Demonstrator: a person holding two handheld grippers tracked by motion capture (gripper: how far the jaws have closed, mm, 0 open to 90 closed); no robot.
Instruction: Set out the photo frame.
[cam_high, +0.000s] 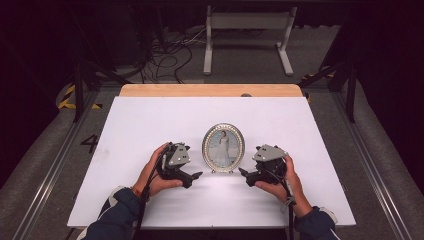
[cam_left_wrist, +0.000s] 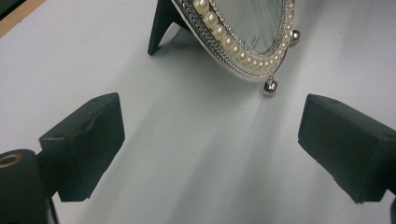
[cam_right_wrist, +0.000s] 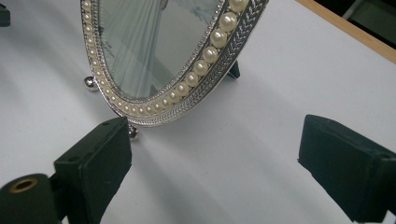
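An oval silver picture frame edged with pearls stands upright on the white table top, holding a portrait. My left gripper sits just left of it, jaws open and empty, pointing at the frame's lower left. In the left gripper view the frame leans on its dark back stand, a small ball foot ahead of the jaws. My right gripper is open just right of the frame. In the right gripper view the frame's pearl rim is close above the left jaw.
The white sheet covers a wooden table whose far edge shows bare. Beyond it lie floor cables and a white stand. Metal rails run along both sides of the table.
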